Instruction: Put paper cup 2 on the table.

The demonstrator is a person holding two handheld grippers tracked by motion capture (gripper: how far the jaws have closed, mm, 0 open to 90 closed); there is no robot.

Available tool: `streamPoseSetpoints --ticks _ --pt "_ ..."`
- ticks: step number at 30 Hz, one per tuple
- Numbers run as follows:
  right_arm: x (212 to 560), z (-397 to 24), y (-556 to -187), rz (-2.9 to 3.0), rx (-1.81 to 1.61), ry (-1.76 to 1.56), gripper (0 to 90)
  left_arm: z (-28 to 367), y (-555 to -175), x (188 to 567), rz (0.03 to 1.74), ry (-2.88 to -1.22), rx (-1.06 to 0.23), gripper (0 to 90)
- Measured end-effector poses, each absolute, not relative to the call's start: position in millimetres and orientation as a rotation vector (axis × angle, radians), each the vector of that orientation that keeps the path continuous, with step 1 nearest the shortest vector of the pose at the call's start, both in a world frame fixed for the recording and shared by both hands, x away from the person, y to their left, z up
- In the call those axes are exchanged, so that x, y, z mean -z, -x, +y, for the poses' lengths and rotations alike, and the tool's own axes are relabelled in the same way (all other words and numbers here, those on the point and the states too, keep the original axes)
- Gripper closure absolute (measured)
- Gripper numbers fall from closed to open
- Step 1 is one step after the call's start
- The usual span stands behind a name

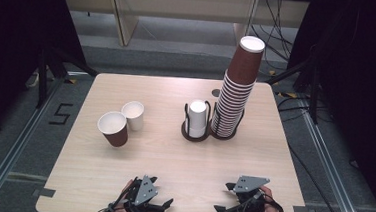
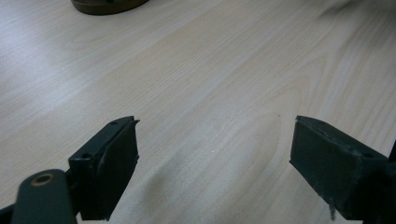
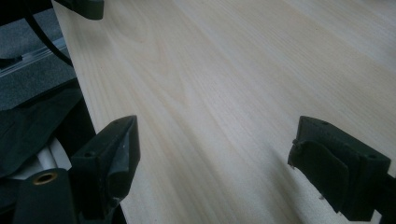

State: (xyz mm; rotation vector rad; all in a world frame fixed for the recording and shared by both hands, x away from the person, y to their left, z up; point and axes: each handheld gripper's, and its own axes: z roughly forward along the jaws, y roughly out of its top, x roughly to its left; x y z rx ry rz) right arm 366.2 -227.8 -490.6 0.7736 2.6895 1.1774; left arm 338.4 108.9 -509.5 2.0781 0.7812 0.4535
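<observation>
Cups sit well beyond both hands: a brown cup (image 1: 114,128) touching a white cup (image 1: 133,115) at the counter's (image 1: 172,155) left, and a short white stack (image 1: 197,118) in a holder beside a tall leaning brown stack (image 1: 237,89) farther right. Left hand-held gripper (image 1: 162,192) and right hand-held gripper (image 1: 223,197) rest at the near edge, jaws apart and holding nothing, with bare wood between them and the cups.

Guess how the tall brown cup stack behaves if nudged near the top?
The tall brown cup stack leans already, so it would likely tip or fan apart. Paper cups look light, so little resistance. Its holder's base grips only the bottom; the upper cups probably slide off.
</observation>
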Motion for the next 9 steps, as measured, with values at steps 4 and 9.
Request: streamPoseSetpoints --ticks 4,9 --pt "490.7 -228.2 -366.6 2.678 -1.181 -0.777 15.9 108.6 -338.7 509.9 0.804 -2.053 -0.462 14.7" --pt "490.5 -229.6 -367.7 2.676 -1.174 -0.792 15.9 110.9 -340.6 509.9 0.803 -2.071 -0.468 14.7"
